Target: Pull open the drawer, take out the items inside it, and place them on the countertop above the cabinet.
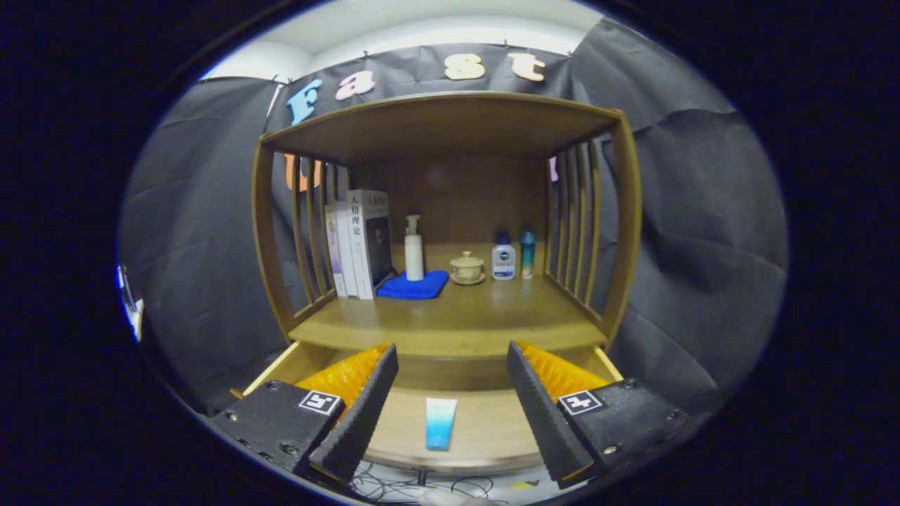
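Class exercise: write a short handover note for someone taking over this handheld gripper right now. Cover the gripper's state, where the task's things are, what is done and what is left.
Gripper: open, holding nothing, fingers spread over the open drawer.
Blue and white tube: lying flat on the drawer floor, between the fingers, untouched.
Countertop: already carries books, a pump bottle on a blue cloth, a lidded cup and two small bottles; its front is bare.
Done: drawer pulled open.
Left: grasp the tube, lift it out, set it on the countertop's front.
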`<state>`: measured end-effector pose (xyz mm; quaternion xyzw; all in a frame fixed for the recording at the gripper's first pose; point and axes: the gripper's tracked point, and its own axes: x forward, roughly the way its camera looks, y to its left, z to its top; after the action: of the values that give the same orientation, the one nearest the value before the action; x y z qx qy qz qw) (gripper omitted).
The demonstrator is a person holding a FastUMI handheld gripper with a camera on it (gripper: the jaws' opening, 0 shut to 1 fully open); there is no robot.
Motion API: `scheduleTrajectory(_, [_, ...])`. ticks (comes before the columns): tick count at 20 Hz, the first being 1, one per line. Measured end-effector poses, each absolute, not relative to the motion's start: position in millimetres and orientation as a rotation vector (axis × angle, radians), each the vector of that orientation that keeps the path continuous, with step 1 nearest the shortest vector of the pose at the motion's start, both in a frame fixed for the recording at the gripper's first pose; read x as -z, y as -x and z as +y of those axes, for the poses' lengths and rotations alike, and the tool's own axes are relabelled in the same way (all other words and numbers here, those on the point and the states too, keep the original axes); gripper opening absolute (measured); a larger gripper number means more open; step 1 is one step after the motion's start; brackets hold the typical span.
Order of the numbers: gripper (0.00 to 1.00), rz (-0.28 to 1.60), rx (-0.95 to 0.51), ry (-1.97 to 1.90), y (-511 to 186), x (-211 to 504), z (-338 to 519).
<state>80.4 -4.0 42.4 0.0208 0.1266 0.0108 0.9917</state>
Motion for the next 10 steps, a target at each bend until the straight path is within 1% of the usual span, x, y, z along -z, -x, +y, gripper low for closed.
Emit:
scheduleTrajectory(3, [0.98,0.354,-0.044,-0.026,-116.4,-26.9,10.2])
scheduleTrajectory(5, [0.98,0.455,-0.044,-0.003,-135.1,-1.5,13.5])
scheduleTrajectory(10, [0.98,0.707,-0.026,0.028,-156.9,57.1,15.8])
